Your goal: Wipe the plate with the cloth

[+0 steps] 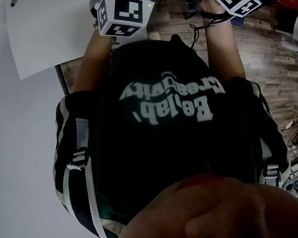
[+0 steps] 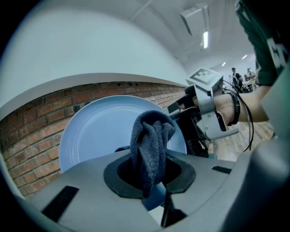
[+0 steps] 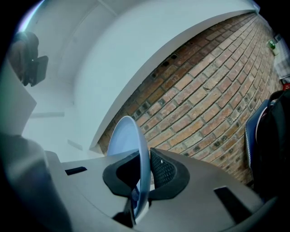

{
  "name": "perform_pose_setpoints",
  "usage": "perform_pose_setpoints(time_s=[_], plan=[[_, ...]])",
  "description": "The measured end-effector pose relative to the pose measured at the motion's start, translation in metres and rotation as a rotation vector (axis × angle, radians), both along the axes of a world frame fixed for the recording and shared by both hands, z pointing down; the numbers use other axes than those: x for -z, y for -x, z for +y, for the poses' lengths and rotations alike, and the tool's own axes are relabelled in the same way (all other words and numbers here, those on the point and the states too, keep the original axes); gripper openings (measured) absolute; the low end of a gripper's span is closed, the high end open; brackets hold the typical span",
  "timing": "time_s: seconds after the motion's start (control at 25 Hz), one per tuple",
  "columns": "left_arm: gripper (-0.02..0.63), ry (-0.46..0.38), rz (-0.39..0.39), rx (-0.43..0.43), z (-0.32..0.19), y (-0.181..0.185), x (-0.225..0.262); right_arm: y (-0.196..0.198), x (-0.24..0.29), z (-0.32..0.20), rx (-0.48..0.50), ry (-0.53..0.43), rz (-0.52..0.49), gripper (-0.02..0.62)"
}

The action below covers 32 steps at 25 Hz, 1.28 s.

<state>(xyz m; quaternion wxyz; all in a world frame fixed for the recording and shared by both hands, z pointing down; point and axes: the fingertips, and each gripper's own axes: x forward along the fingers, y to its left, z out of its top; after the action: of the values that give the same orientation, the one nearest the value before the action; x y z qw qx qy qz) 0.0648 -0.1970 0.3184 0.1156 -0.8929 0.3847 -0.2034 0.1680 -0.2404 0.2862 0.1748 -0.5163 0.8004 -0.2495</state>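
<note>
Dark cloth (image 2: 152, 145) before upright blue plate (image 2: 97, 131)

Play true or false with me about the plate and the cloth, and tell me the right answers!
1. The left gripper holds a dark cloth. True.
2. The plate is red. False: it is light blue.
3. The right gripper grips the plate by its rim. True.
4. The plate lies flat on a table. False: it is held up on edge, in front of a brick wall.
</note>
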Motion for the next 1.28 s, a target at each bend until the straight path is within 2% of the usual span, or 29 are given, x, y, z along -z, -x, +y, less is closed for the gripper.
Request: perform_pose_setpoints(time_s=[0.36,0.64,0.88,1.12,1.28], plan=[[0.066,-0.052,0.023,-0.024,-0.010,-0.032,0.023,0.003,-0.006,0.010,0.025,0.009,0.023,0.015],[0.066,-0.122,0.024,0.008,-0.035,-0.031,0.059,0.009,-0.009,0.010,0.053,0.007,0.036,0.015],[0.066,-0.184,0.015,0.079,-0.059,-0.010,0.085,0.011,-0.009,0.008,0.066,0.004,0.041,0.015],[0.066,-0.197,-0.019,0.168,-0.067,0.026,0.081,0.009,-0.009,0.006,0.053,0.014,0.015,0.015],[0.066,-0.180,-0.042,0.197,-0.068,0.042,0.070,0.004,-0.005,-0.002,0.035,0.011,0.004,0.015]])
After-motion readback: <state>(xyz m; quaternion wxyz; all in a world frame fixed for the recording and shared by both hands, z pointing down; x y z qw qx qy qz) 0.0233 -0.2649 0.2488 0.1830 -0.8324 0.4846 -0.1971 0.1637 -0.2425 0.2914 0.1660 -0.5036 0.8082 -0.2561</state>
